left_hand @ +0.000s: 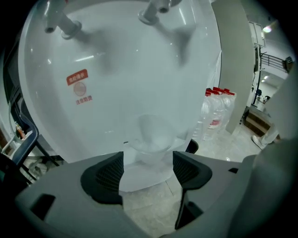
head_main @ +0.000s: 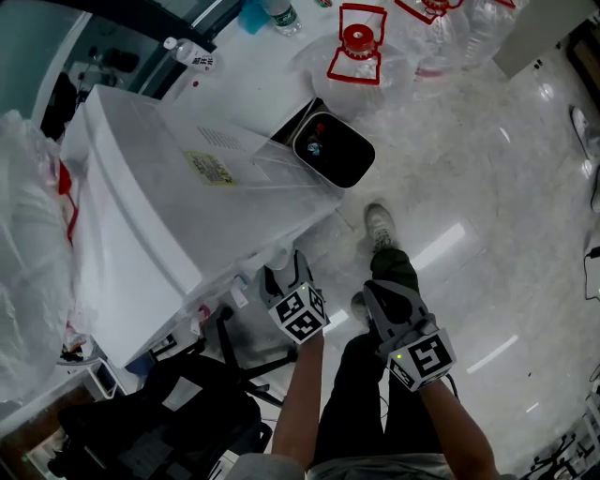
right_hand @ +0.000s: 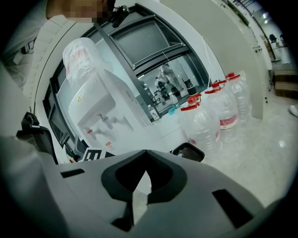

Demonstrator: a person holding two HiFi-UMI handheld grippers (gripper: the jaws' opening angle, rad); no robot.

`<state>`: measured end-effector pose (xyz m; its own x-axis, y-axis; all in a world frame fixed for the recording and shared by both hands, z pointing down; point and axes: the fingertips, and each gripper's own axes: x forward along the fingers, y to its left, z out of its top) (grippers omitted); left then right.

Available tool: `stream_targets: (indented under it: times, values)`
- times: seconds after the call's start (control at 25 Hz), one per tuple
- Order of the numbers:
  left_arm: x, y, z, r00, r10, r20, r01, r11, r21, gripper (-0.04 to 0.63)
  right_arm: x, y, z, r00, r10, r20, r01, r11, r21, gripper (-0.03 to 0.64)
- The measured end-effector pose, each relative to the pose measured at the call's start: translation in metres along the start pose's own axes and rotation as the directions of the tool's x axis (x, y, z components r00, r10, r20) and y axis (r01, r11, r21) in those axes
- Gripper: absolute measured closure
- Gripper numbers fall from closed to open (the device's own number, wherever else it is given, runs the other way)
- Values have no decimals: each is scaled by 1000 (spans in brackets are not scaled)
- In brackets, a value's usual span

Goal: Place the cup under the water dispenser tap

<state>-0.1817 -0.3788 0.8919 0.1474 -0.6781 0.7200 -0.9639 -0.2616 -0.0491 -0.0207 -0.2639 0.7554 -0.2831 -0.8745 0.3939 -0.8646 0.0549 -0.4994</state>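
**Head view.** The white water dispenser (head_main: pixel 159 216) is seen from above at the left. The left gripper (head_main: pixel 286 272) is held close against the dispenser's lower front. The right gripper (head_main: pixel 373 298) hangs beside it over the tiled floor (head_main: pixel 469 169), above the person's leg and shoe. A black waste bin (head_main: pixel 334 150) stands on the floor at the dispenser's far corner. Red-capped water bottles (head_main: pixel 359 52) stand beyond the bin. The cup cannot be made out with confidence here.

**Left gripper view.** The left gripper (left_hand: pixel 148 157) has its jaws spread wide, and the pads (left_hand: pixel 109 174) are clear of everything. The clear plastic cup (left_hand: pixel 151 137) stands upright just past the jaw tips. It rests on the white drip tray (left_hand: pixel 139 179), about midway across the tray's width and close to the front panel. Of the two taps above, it sits roughly below the right-hand tap (left_hand: pixel 156 9). The other tap (left_hand: pixel 63 25) is well to the left. A red sticker (left_hand: pixel 77 86) marks the panel.

**Right gripper view.** The right gripper (right_hand: pixel 146 162) has its jaws closed together with nothing between them. Beyond it are the dispenser (right_hand: pixel 93 104) with its inverted bottle (right_hand: pixel 80 58), the water bottles (right_hand: pixel 205 123) and the bin (right_hand: pixel 188 151).
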Motion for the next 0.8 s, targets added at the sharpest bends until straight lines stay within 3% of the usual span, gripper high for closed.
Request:
stream_targets:
  times: [0.4,0.8]
  values:
    - [-28,-1,6,999,-49,-4,49,999,-16,276,-16,11,22,999,-20,25,20,1000,-15,607]
    - [-96,-14,39,993,-117,-3,117,993,-2,373,-39,40,64,998,-31,58,32,999,-6,607]
